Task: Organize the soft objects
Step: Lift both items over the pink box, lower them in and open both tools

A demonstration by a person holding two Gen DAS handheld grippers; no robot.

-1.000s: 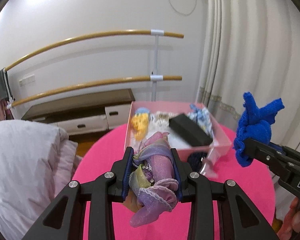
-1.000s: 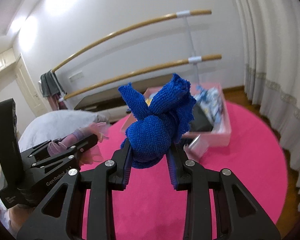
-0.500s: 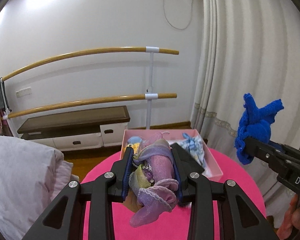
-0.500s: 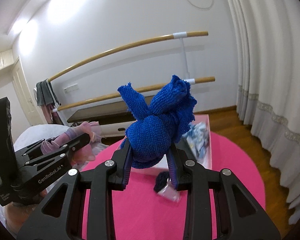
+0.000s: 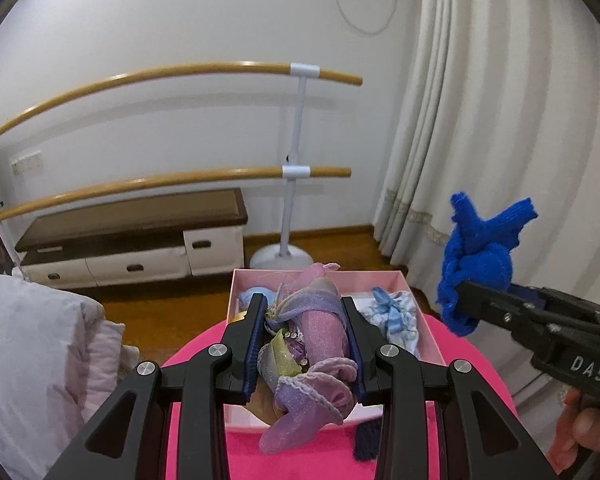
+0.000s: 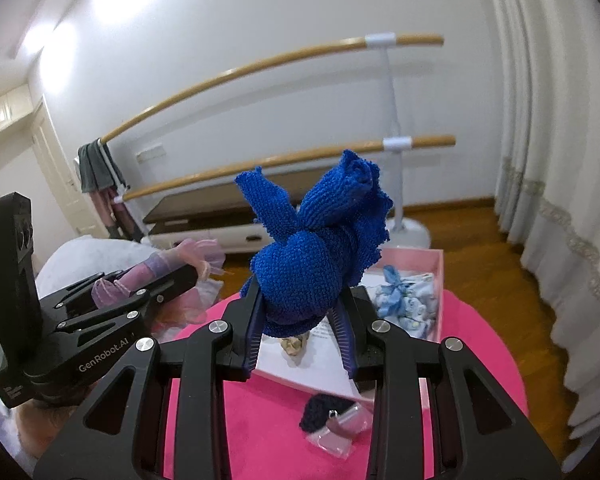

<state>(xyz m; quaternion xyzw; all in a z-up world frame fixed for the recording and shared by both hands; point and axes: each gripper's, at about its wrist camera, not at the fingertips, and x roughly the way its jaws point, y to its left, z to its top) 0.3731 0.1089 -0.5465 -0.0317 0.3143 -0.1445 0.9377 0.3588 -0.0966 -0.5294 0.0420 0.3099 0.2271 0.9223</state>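
My left gripper (image 5: 303,344) is shut on a purple and pink cloth doll (image 5: 312,356), held above the near part of the pink box (image 5: 236,292). My right gripper (image 6: 300,324) is shut on a blue knitted toy (image 6: 316,248), held above the box's near edge. In the left wrist view the blue toy (image 5: 480,256) and the right gripper (image 5: 460,304) are at the right. In the right wrist view the left gripper (image 6: 196,276) with the doll (image 6: 160,268) is at the left. The box holds a light blue cloth (image 5: 392,316) and other small soft items.
The box stands on a round pink table (image 6: 260,412). A dark knitted item with a clear packet (image 6: 332,424) lies on the table in front of the box. A white quilt (image 5: 32,360) is at the left. Ballet bars (image 5: 172,180), a low cabinet (image 5: 132,248) and curtains (image 5: 460,120) stand behind.
Both grippers have moved forward and are now over the box, each still shut on its toy. The black block seen in the box one second ago is out of sight.
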